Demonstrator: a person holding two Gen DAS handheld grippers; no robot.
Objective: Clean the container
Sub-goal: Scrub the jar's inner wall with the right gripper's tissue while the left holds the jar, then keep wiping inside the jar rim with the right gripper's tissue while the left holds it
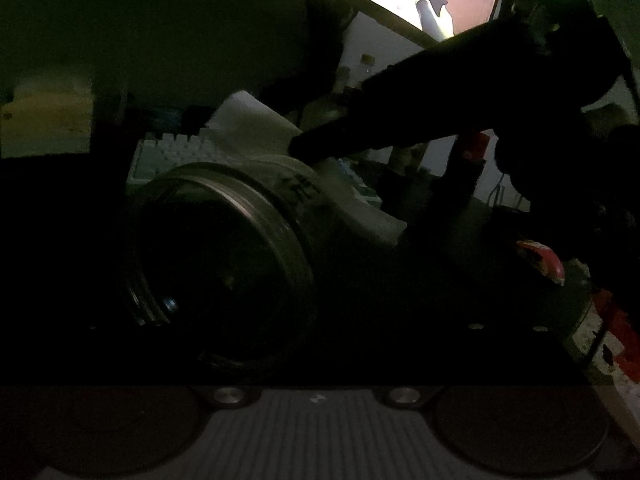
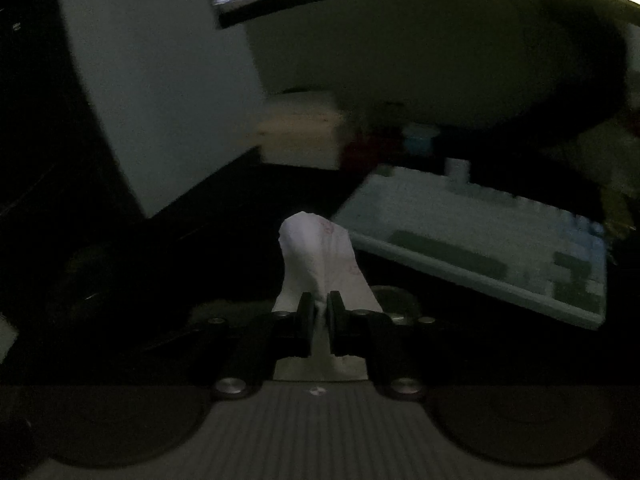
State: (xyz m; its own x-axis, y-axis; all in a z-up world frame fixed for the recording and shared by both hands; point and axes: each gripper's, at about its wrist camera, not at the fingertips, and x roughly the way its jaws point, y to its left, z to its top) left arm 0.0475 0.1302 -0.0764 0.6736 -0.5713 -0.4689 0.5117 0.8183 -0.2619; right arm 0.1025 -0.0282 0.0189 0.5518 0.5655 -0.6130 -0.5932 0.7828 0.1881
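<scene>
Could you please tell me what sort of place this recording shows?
Probably a dim home desk or office workstation: a pale computer keyboard lies on the dark desktop, beneath a large curved monitor.

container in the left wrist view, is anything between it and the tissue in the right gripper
Nothing visible stands between. The right gripper, shut on the tissue, has its tip right at the container's upper wall.

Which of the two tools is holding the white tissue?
The right tool: its jaws pinch the white tissue. The left one has a glass jar before it.
</scene>
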